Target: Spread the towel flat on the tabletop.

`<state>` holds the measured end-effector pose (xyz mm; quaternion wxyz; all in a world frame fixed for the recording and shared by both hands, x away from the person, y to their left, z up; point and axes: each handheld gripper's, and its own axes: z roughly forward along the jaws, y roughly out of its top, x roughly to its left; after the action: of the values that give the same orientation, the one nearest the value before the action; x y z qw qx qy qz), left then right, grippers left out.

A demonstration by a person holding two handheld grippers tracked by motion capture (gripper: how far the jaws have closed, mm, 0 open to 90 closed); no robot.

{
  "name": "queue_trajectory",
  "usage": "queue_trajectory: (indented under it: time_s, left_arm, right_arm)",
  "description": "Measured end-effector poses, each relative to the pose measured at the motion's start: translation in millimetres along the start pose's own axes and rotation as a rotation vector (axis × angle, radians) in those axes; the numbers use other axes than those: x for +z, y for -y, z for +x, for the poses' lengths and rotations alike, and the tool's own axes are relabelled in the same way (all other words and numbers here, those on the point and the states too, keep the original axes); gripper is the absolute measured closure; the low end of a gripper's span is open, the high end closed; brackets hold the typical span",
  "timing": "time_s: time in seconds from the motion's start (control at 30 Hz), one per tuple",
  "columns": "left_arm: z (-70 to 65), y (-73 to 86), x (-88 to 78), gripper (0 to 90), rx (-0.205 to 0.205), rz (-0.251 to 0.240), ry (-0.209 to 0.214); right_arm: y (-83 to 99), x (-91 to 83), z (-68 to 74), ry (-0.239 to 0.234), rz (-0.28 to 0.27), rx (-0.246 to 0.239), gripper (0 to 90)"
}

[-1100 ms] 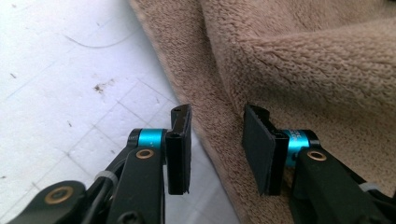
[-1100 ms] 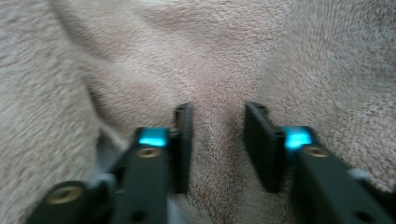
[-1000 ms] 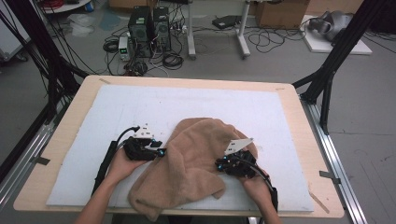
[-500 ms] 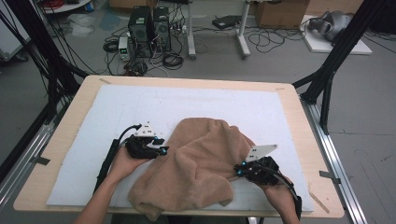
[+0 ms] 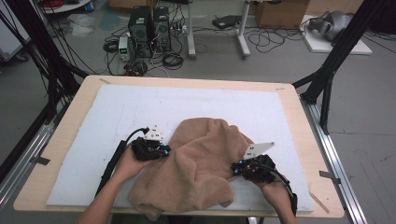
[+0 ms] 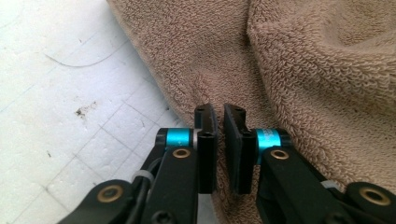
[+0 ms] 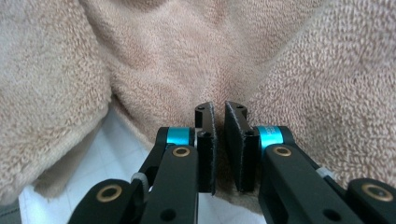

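A tan terry towel (image 5: 201, 163) lies crumpled on the white foam board (image 5: 116, 107), with its near edge hanging past the board's front. My left gripper (image 5: 167, 151) is at the towel's left edge. In the left gripper view its jaws (image 6: 219, 116) have just closed, with a fold of the towel (image 6: 303, 70) pinched between them. My right gripper (image 5: 235, 170) is at the towel's right edge. In the right gripper view the jaws (image 7: 218, 114) stand nearly together on a ridge of towel (image 7: 187, 56), which puckers towards them.
The foam board covers most of the wooden table (image 5: 70, 116); bare board lies behind and to both sides of the towel. Black frame legs (image 5: 327, 79) stand at the right, with computers and cables (image 5: 149, 28) on the floor beyond.
My right gripper has moved to the right, drawing the towel's right edge out with it. The left gripper has stayed at the left edge.
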<state>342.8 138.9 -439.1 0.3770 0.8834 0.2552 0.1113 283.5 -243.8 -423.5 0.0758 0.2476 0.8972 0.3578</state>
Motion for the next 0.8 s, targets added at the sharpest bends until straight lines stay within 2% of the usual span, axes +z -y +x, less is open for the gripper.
queue_trajectory:
  time_s: [0.03, 0.07, 0.17, 0.33, 0.43, 0.53, 0.63, 0.7, 0.73, 0.8]
  left_arm:
    - [-1.2, 0.0, -1.1, 85.2, -0.007, 0.004, -0.010]
    - [-0.6, 0.0, -3.6, 85.5, 0.005, 0.016, -0.026]
    - [1.4, 3.7, -19.3, 85.8, -0.002, 0.002, -0.077]
    - [-0.8, 15.0, -61.3, 86.1, 0.005, -0.051, -0.150]
    - [-5.7, 28.1, -86.3, 86.1, -0.012, -0.081, -0.177]
    - [-16.2, 43.6, -104.8, 86.1, -0.020, -0.093, -0.183]
    - [-29.5, 58.0, -116.6, 86.1, -0.031, -0.110, -0.161]
    - [-38.2, 64.5, -119.5, 86.0, -0.031, -0.108, -0.133]
    - [-42.4, 66.2, -119.4, 85.9, -0.027, -0.108, -0.114]
    - [-47.9, 65.0, -118.9, 84.8, -0.009, -0.113, -0.065]
  right_arm:
    - [-1.1, 0.3, -0.1, -0.002, -0.002, -0.001, 82.8]
    - [-2.4, 0.4, 0.0, -0.004, -0.007, -0.003, 82.8]
    - [-7.5, 0.3, 0.2, -0.012, -0.021, -0.013, 83.1]
    - [-21.5, 5.6, 1.3, -0.031, -0.055, -0.034, 83.4]
    - [-32.1, 10.2, 8.1, -0.051, -0.070, -0.058, 83.6]
    - [-40.4, 13.3, 19.0, -0.069, -0.072, -0.093, 83.6]
    - [-41.6, 11.8, 28.8, -0.076, -0.067, -0.117, 83.5]
    - [-39.7, 7.5, 32.2, -0.071, -0.072, -0.117, 79.4]
    - [-38.4, 4.8, 33.1, -0.064, -0.078, -0.106, 73.8]
    - [-35.9, -1.0, 31.4, -0.052, -0.094, -0.077, 68.3]
